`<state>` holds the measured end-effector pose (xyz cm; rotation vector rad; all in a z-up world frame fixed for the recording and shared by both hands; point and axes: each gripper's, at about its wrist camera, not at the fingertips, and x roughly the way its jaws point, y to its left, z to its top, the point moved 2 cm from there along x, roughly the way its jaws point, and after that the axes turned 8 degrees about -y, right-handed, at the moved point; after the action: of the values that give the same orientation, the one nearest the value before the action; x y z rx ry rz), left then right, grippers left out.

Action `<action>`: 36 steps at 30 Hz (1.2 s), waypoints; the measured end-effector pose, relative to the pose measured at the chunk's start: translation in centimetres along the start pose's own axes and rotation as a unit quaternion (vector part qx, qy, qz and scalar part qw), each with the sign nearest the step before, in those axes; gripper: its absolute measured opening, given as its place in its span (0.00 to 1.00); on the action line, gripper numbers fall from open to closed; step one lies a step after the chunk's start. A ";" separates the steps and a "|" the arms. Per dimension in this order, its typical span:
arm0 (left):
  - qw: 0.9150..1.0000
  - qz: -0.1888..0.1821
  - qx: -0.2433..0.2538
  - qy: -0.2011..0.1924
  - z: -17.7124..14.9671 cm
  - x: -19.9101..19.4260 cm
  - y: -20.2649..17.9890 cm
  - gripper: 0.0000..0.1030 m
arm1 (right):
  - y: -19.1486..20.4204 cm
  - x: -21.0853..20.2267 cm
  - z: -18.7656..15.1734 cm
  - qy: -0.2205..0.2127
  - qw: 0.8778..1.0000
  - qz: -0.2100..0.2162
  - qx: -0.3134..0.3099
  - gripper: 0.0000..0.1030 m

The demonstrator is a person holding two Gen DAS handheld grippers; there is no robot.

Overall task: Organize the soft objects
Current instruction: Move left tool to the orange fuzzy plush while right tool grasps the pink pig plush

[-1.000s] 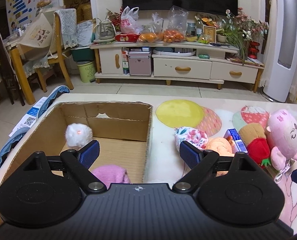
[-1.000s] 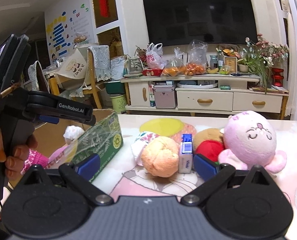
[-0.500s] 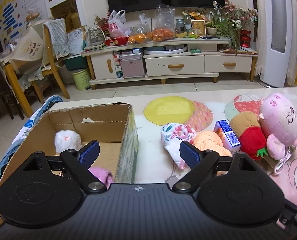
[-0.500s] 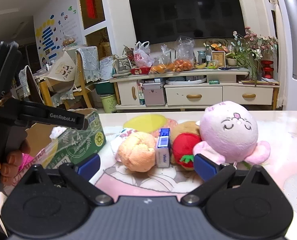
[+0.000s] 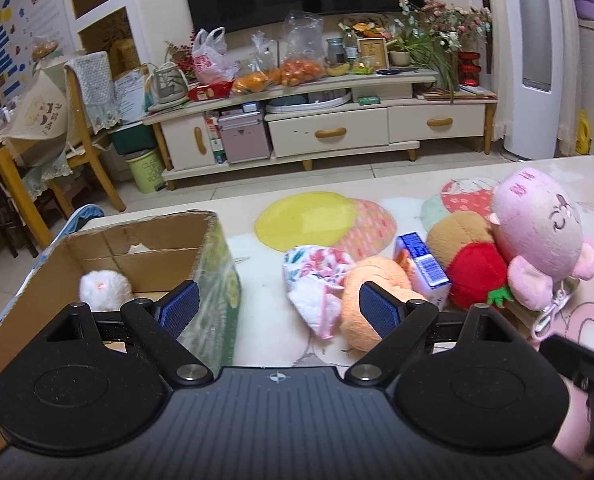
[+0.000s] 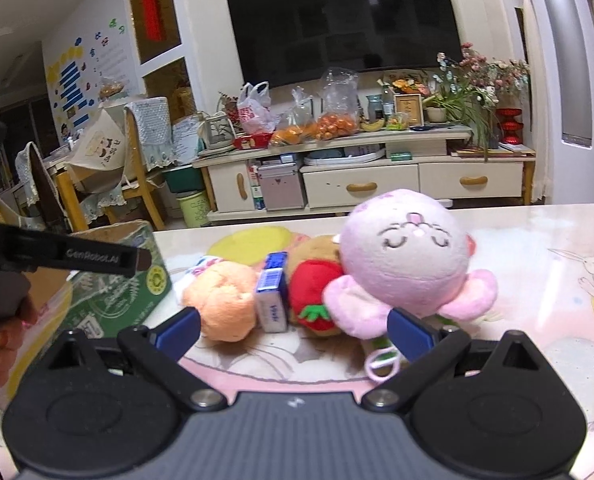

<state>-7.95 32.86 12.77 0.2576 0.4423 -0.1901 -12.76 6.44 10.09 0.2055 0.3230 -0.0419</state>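
The right gripper (image 6: 293, 330) hangs with its fingers spread wide and nothing between them; just ahead of them lie the red strawberry plush (image 6: 315, 294) and the blue-and-white carton (image 6: 273, 292), with the orange plush (image 6: 225, 300) touching the inside of the left finger and the pink plush doll (image 6: 407, 264) leaning over the right one. The left gripper (image 5: 279, 310) is likewise released and empty, its left finger over the near right corner of the cardboard box (image 5: 213, 280), its right finger in front of the orange plush, and the floral cloth (image 5: 317, 276) lying ahead between the two. The step in hand looks like picking the next soft item from the pile. To do it well, I would centre one toy between the fingers, probably the orange plush since it sits at the pile's open end, keep the stiff carton out of the grip, and close deep enough into the stuffing that it does not slip. The box, left of both grippers, holds a white fluffy ball (image 5: 105, 288) against its far wall; whatever else is inside is hidden behind the left gripper's body.
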 end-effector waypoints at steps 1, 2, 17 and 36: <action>1.000 -0.004 0.002 -0.001 0.0 0.0 0.1 1.00 | -0.4 0.0 0.0 -0.001 1.000 -0.002 0.001 0.96; 1.000 -0.008 0.003 -0.002 0.0 0.0 0.0 1.00 | -0.8 0.1 0.1 -0.002 1.000 -0.006 0.001 0.96; 0.997 -0.068 -0.027 0.012 -0.5 2.9 -0.8 1.00 | -7.0 2.2 1.0 -0.032 0.998 -0.037 0.049 0.99; 0.994 -0.067 -0.080 0.026 -1.2 7.1 -1.1 1.00 | -10.8 7.2 2.8 -0.012 0.993 0.034 0.115 0.99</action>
<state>-2.39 31.30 8.34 0.0760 0.5233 -0.2785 -5.89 -4.80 8.31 0.4447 0.2863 -0.0149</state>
